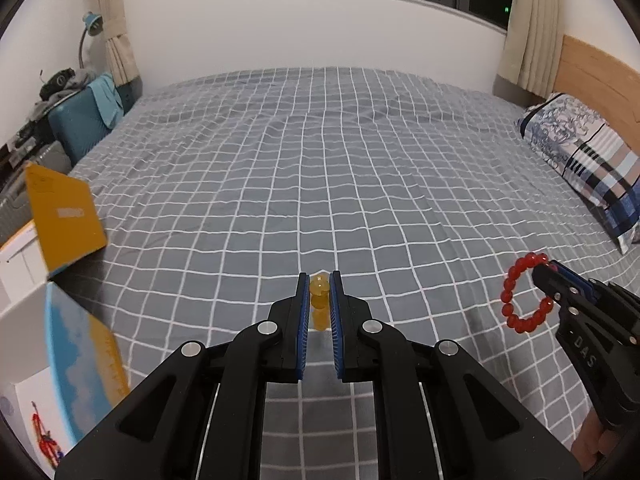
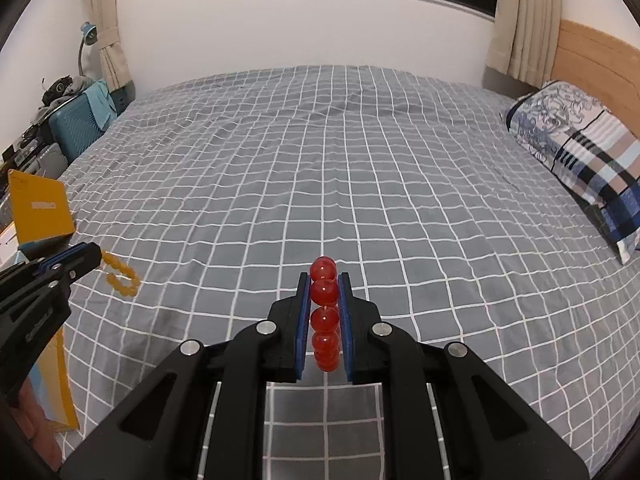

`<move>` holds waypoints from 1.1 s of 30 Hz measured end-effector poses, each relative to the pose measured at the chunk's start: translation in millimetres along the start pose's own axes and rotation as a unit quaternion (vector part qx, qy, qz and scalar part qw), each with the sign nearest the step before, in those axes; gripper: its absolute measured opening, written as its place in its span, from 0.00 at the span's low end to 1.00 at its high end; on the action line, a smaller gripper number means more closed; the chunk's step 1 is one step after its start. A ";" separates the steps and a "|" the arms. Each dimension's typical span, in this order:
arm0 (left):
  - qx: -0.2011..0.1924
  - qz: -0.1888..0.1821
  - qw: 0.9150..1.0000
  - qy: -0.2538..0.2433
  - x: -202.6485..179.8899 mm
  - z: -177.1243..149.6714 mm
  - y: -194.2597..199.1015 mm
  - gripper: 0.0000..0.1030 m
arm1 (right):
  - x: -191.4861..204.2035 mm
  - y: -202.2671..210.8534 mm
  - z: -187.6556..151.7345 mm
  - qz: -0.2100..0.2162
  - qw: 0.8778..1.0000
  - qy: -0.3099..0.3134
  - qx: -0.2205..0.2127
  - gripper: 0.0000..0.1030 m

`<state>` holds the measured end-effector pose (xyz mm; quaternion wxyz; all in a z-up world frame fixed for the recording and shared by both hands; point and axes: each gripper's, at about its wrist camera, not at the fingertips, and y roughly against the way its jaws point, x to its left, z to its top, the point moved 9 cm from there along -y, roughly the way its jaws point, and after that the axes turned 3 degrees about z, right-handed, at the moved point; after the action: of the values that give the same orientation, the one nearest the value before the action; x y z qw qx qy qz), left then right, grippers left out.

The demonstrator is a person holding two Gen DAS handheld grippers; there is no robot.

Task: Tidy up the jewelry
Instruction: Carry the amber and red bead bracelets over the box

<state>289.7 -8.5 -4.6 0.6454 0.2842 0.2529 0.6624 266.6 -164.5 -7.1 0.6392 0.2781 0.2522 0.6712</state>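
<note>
Right tool (image 2: 324, 280) around red bracelet (image 2: 325, 312)

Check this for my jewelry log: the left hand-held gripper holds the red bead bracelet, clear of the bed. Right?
Not quite: the left hand-held gripper holds the yellow bead bracelet, clear of the bed, as both wrist views show.

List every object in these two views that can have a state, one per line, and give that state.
left gripper: shut on the yellow bead bracelet
yellow bead bracelet: held, hanging clear of the bed
right gripper: shut on the red bead bracelet
red bead bracelet: held, hanging as an open loop
yellow box lid: raised, box open
curtains: drawn aside, tied back
pillow: lying by the headboard
</note>
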 end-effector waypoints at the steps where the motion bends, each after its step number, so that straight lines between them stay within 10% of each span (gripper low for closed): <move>1: -0.004 0.002 1.000 -0.001 2.3 0.6 7.5 0.09 | 3.3 4.9 1.1 0.001 1.000 0.003 -0.003 0.12; 33: -0.026 0.133 0.984 0.116 255.1 -76.6 170.9 0.09 | 260.1 116.9 -10.9 0.122 0.985 0.117 -0.026 0.12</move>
<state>113.0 242.0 73.7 0.5249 0.2196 0.2691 0.7771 167.8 88.9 79.4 0.5260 0.2095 0.2716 0.7783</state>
